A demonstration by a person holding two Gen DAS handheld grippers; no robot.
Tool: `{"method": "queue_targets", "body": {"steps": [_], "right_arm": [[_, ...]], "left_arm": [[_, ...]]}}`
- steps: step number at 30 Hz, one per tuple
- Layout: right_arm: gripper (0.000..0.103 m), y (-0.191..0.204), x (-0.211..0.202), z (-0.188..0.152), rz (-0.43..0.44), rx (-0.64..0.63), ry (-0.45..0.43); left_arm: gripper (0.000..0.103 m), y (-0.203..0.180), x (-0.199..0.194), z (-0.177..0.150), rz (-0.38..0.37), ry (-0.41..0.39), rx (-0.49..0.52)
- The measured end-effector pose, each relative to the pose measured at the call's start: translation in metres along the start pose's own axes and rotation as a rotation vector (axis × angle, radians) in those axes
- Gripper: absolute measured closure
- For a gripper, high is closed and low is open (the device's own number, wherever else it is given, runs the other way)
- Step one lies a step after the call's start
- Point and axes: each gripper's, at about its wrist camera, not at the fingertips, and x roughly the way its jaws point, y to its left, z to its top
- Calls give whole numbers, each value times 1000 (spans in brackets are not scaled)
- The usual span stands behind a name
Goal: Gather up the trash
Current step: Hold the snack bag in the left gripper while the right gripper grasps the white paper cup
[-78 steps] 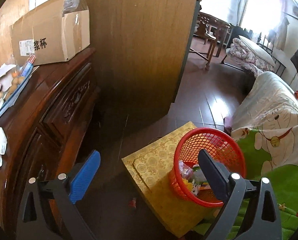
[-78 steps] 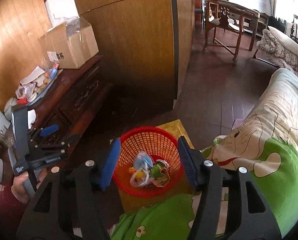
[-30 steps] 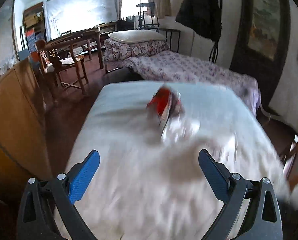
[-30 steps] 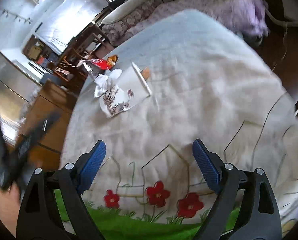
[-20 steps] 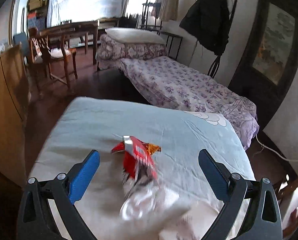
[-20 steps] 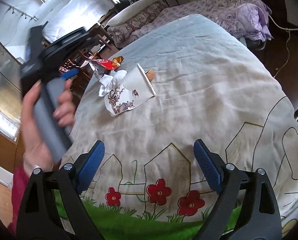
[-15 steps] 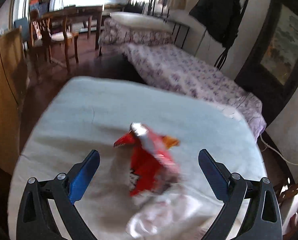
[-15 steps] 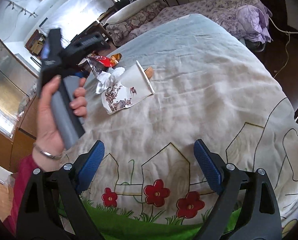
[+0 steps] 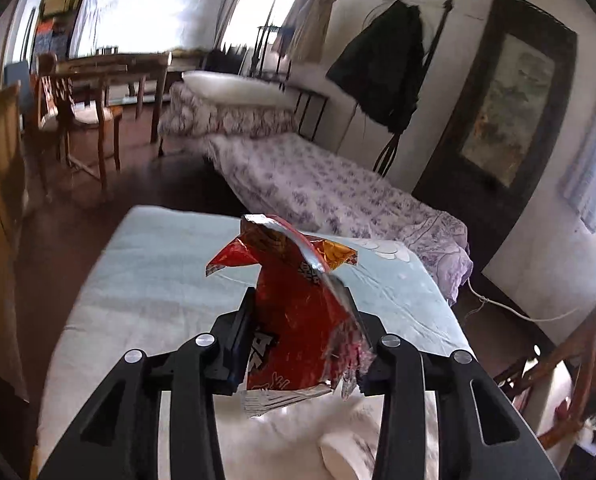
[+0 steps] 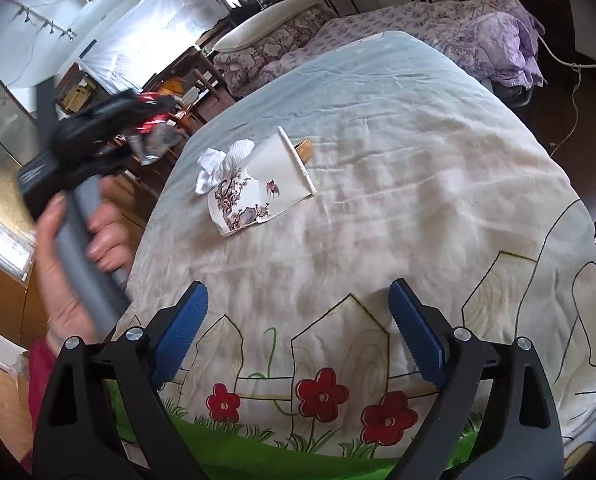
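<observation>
Left gripper [image 9: 302, 344]: fingers just closed, gripping crumpled red foil snack wrapper [image 9: 294, 300], lifted off bed [image 10: 378, 120]. Right gripper [image 10: 298, 336]: fingers apart, empty. Next: likely carry wrapper to bin; crushed paper cup [image 10: 258, 188], white tissue [image 10: 218, 164] remain.

My left gripper [image 9: 298, 344], black-framed with blue pads, has just been closing and now pinches a crinkled red foil snack wrapper [image 9: 294, 300]. My right gripper [image 10: 298, 332] hangs with its jaws spread wide, nothing between them.
</observation>
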Motion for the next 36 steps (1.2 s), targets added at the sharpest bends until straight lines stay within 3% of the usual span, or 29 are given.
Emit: {"method": "queue_targets", "body": {"steps": [3,7,12,15,21,30,31,32,33,36], "right_arm": [[14,2,-2,1,5,-8,-14],[13,8,0,5,-2,-39,-25],[11,27,16,19,-24,-125,-10],[7,46,25,32,-73,-212,-58],[7,69,51,47,-169,-366,-61],[9,66,76,59,-229,-363,-11],[27,67,74,59,-229,-368,-20],[61,68,72,58,-230,-376,-27],[70,69,67,57,-225,-379,-31],[79,59,41,55,-129,-291,-65]], "left_arm": [[61,-3,-25,-14,24,-15,23],[59,12,-46,-35,40,19,-36],[59,35,-65,-65,77,83,-89],[59,38,-74,-75,98,87,-87],[59,42,-76,-77,90,93,-101],[59,30,-71,-77,104,96,-50],[59,28,-70,-78,106,95,-46],[59,27,-70,-78,108,94,-45],[59,26,-71,-78,111,91,-45],[59,27,-72,-78,114,78,-44]]}}
